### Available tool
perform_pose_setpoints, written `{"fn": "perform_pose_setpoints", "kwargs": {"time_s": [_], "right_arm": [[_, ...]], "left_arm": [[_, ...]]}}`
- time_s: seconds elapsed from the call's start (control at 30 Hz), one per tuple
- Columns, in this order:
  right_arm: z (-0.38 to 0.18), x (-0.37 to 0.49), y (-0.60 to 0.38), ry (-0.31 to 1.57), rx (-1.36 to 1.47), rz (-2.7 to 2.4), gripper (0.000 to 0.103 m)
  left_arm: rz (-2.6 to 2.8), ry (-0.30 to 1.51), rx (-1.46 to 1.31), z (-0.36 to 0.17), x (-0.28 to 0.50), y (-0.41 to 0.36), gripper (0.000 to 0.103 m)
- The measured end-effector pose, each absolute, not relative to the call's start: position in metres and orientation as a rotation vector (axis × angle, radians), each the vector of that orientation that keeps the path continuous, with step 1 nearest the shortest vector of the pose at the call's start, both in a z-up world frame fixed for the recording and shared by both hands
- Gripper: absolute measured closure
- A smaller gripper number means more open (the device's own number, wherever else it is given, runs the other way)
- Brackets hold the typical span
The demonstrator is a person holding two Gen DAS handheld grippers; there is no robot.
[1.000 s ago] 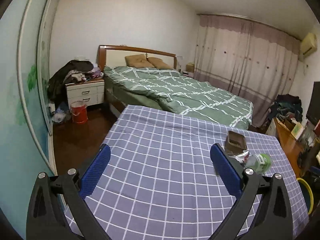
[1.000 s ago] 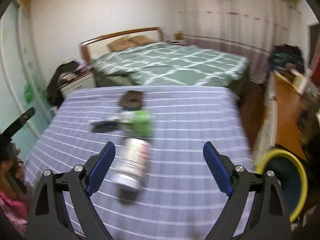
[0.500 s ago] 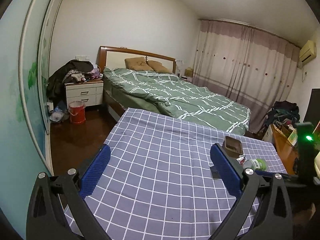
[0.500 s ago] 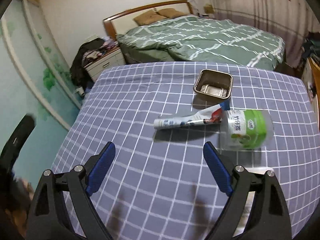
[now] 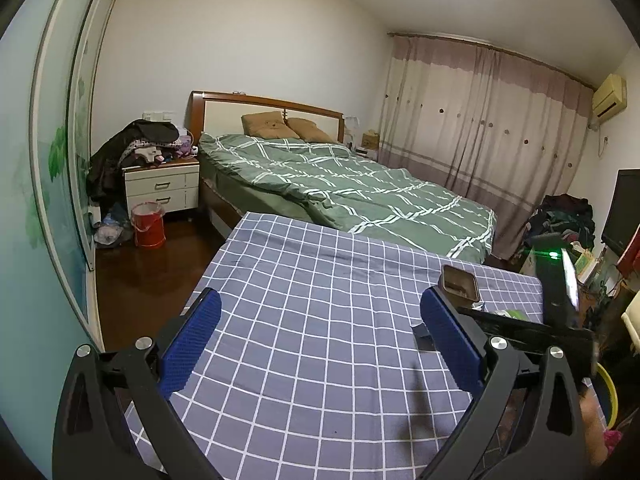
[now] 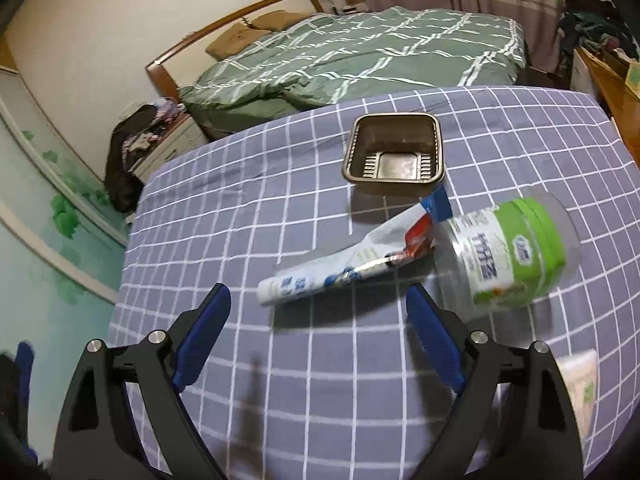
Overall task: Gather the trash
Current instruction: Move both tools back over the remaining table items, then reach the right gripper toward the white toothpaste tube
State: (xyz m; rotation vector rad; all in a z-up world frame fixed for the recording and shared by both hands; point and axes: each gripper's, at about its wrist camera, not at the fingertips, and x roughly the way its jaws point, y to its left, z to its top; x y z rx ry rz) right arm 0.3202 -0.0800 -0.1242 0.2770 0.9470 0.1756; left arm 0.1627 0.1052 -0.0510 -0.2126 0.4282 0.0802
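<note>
trash lay on the bench [image 6: 240, 184], which was covered in a blue checked cloth: a squeezed toothpaste tube [image 6: 344, 264], a clear plastic jar with a green label [image 6: 508, 252] on its side, and a brown plastic tray [image 6: 394, 154] standing upright beyond them. the tube lay slantwise, its flat end touching the jar's open mouth, its cap end pointing toward the near left. the tray sat just beyond the tube's flat end, apart from the jar. another pale container [image 6: 580, 388] showed at the right edge, blurred and partly hidden behind the claw's arm.

the right claw [image 6: 318, 340] hung above the bench with its blue pads spread wide and nothing between them; the tube's cap end sat just ahead of the gap, and the jar lay just beyond the right pad.

the left claw [image 5: 320, 344] was likewise released and empty, over a bare stretch of cloth. in its view the tray [image 5: 459, 286] stood beyond the right pad, and the right claw's black body [image 5: 520, 330] crossed in front of the jar, of which only a green sliver showed. a bed with a green quilt [image 5: 352, 192] stood behind the bench.
</note>
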Motion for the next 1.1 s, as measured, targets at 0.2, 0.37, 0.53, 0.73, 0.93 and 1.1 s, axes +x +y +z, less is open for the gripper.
{"fn": "perform_pose_setpoints", "kwargs": {"time_s": [0.2,0.37,0.53,0.73,0.93,1.1], "right_arm": [[-0.133,0.335,-0.066,0.959,0.200,0.155,0.043],[-0.138,0.328,-0.070,0.959,0.211,0.175,0.082],[-0.137,0.311,-0.079,0.968,0.249,0.216,0.101],[-0.110,0.269,-0.090,0.893,0.233,0.292,0.103],[-0.095,0.259,-0.088,0.871,0.148,0.334,0.102],[-0.096,0.295,-0.062,0.901,-0.118,0.359,0.071]], "left_arm": [[0.076,0.434,-0.207,-0.050,0.164,0.103,0.005],[0.070,0.434,-0.208,-0.051,0.164,0.101,0.005],[0.070,0.437,-0.209,-0.051,0.163,0.101,0.005],[0.067,0.435,-0.209,-0.050,0.162,0.100,0.005],[0.066,0.438,-0.202,-0.049,0.162,0.099,0.005],[0.088,0.432,-0.183,-0.049,0.162,0.098,0.005]]}}
